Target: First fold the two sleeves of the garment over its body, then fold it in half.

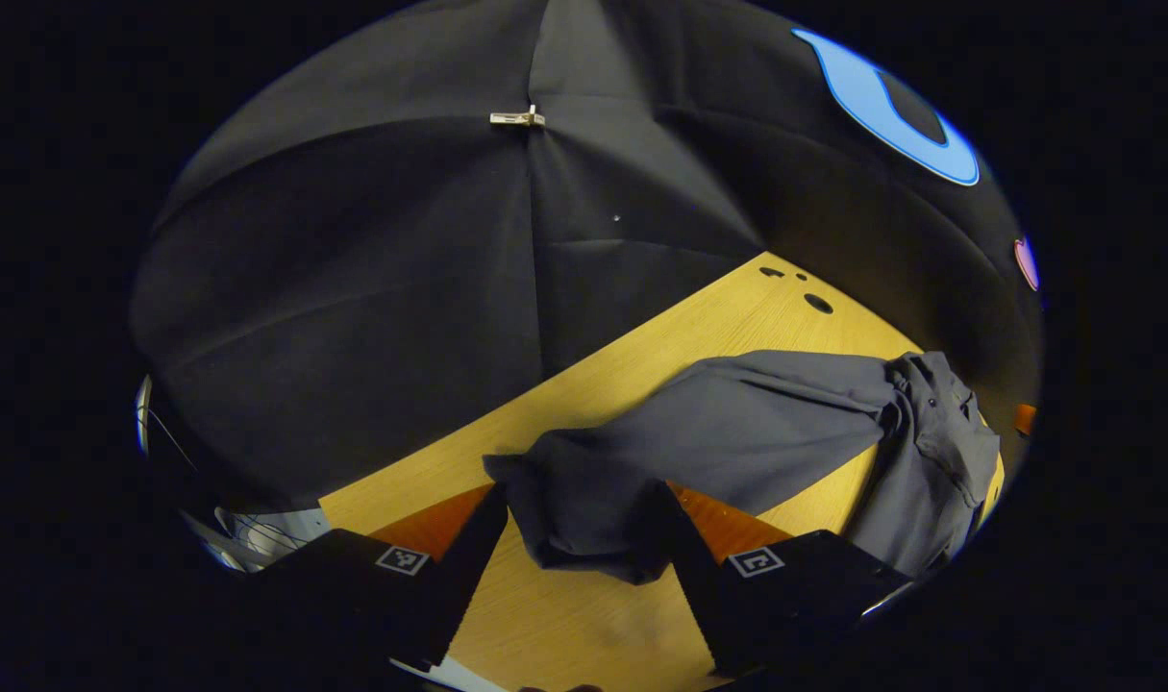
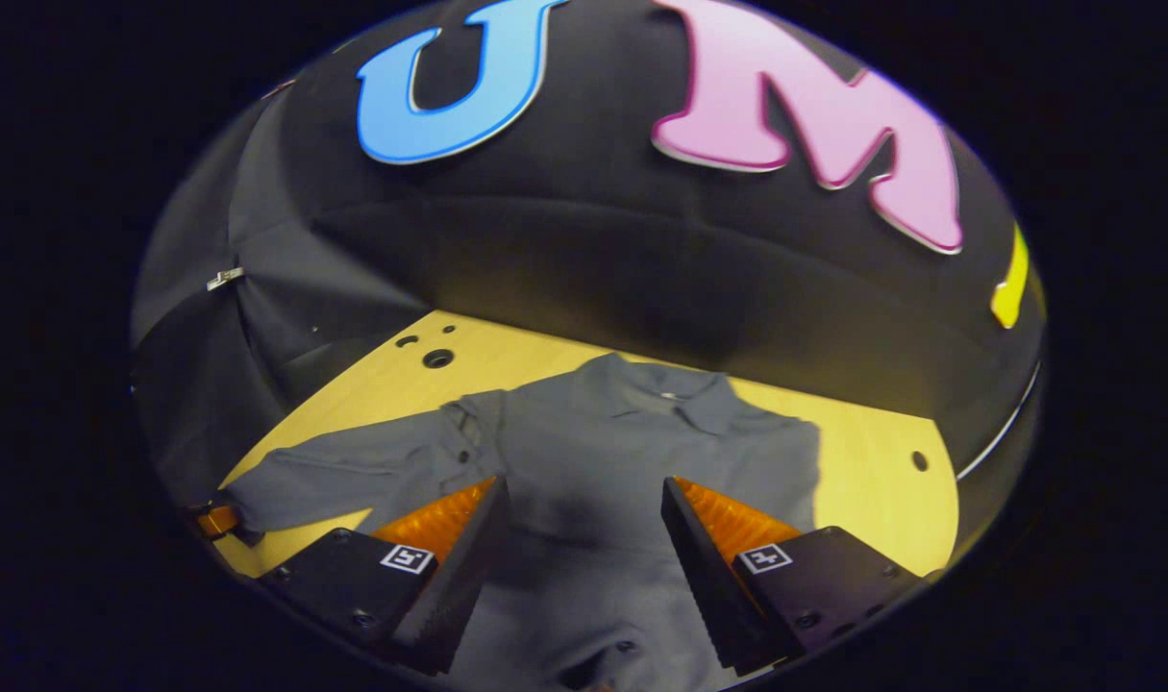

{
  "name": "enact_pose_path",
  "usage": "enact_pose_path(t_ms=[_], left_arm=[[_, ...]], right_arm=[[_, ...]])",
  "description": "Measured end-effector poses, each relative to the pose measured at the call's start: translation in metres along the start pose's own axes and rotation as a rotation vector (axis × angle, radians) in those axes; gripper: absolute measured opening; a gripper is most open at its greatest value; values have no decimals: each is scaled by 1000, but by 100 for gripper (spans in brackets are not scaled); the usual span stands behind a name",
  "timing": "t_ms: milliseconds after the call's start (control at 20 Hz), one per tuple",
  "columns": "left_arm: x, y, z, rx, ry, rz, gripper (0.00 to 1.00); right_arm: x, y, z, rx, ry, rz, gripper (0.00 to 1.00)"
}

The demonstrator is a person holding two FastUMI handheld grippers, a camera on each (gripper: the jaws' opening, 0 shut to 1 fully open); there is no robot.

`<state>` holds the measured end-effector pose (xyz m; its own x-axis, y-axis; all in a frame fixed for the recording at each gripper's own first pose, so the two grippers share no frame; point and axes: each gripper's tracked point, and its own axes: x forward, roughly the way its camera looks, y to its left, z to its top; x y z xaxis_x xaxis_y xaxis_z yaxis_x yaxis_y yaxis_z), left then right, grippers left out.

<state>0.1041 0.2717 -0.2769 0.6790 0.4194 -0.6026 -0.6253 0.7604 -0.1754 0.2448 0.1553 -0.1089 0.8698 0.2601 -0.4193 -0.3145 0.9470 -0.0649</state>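
A grey collared shirt [image 2: 632, 452] lies spread on the wooden surface [image 2: 872, 452] of the booth, its collar toward the black cloth wall. In the left gripper view, the left gripper [image 1: 584, 538] has its fingers spread on either side of the cuff end of one long sleeve [image 1: 737, 432], which stretches out flat across the surface toward the bunched body of the shirt; the cloth sits between the fingers, but whether they touch it cannot be told, and they are not pressed onto it. In the right gripper view, the right gripper [image 2: 584, 538] hovers over the lower body of the shirt, fingers wide apart and holding nothing, while the same sleeve runs out to the side. The far side of the shirt looks squared off, so its sleeve may already lie folded in, though this is unclear. By this reading, the outstretched sleeve remains to be folded over the body, and the fold in half is not yet done.
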Motion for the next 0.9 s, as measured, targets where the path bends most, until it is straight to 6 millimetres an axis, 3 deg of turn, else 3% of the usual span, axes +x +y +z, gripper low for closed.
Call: enact_pose_path(t_ms=[200,400,450,500,550,750,900], left_arm=[[16,0,-5,7,37,8,96],[26,-13,-3,117,43,-1,95],[27,-18,-5,133,45,-15,89],[27,-18,-5,150,41,-31,71],[27,-19,-4,161,34,-43,76],[28,-27,-3,172,32,-112,49],[28,-30,-3,142,38,-138,12]], right_arm=[[-66,-72,-4,9,-33,-130,98],[-124,-118,-30,77,-8,-234,98],[-136,-126,-38,81,2,-262,98],[-147,-134,-44,83,3,-286,98],[-159,-140,-48,87,4,-303,98],[-189,-152,-61,149,7,-330,98],[-196,-165,-64,171,-6,-347,98]])
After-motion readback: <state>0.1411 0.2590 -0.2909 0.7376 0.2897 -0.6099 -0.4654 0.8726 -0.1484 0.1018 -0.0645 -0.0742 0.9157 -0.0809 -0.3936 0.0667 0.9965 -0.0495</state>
